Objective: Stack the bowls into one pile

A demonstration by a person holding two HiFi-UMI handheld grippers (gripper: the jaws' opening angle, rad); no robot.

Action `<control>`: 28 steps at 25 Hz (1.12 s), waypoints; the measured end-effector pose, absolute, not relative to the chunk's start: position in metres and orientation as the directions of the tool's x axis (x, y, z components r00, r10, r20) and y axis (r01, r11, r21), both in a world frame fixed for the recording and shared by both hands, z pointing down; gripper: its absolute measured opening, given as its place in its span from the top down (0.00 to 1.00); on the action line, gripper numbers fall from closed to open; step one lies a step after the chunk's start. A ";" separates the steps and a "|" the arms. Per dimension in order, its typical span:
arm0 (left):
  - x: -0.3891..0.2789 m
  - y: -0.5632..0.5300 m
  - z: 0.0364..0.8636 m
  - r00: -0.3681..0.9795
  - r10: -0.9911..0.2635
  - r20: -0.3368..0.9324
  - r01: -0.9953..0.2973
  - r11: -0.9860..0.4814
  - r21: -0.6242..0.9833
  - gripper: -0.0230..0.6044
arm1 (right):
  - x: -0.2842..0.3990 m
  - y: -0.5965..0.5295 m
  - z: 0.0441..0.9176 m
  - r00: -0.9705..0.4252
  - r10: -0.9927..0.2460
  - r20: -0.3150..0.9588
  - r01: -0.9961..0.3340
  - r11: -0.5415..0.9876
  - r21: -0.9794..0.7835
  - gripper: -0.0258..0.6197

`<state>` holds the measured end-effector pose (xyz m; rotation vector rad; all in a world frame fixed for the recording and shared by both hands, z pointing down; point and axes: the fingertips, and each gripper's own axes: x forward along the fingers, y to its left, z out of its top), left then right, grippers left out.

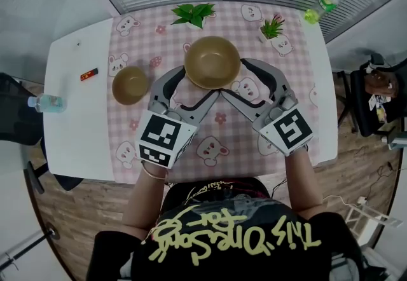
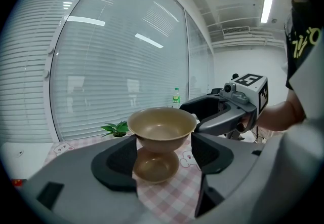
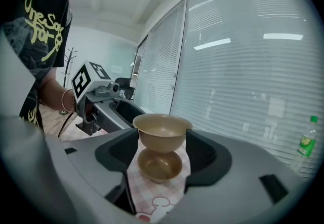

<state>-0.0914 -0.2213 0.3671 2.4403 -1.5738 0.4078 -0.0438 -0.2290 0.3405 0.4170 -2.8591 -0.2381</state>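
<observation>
A large tan bowl [image 1: 212,60] hangs above the pink checked cloth [image 1: 254,32], gripped low on its sides from two directions. My left gripper [image 1: 200,82] comes in from the near left, and its pads [image 2: 124,159] press the bowl [image 2: 162,126]. My right gripper [image 1: 233,77] comes in from the near right and clamps the same bowl [image 3: 162,132]. Both gripper views show a smaller tan bowl [image 2: 155,166] [image 3: 160,165] on the cloth right beneath it; the head view hides that spot. A small tan bowl [image 1: 130,84] rests on the cloth to the left.
Two potted plants [image 1: 194,14] [image 1: 272,27] stand at the cloth's far edge, with a green bottle [image 1: 327,0] on the far right corner. On the bare white table [image 1: 76,127] to the left lie a water bottle [image 1: 46,103] and a small red item [image 1: 89,74].
</observation>
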 end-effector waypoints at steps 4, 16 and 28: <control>-0.097 -0.221 0.369 0.392 -0.854 0.342 -0.913 -0.406 0.033 0.43 | -0.051 -0.228 0.343 -0.930 -0.296 0.220 -0.254 0.946 0.202 0.50; -0.101 -0.221 0.375 0.385 -0.851 0.358 -0.916 -0.399 0.035 0.43 | -0.056 -0.229 0.350 -0.928 -0.291 0.235 -0.251 0.950 0.185 0.50; -0.100 -0.222 0.389 0.376 -0.844 0.383 -0.919 -0.391 0.040 0.43 | -0.054 -0.231 0.365 -0.923 -0.286 0.257 -0.250 0.954 0.164 0.50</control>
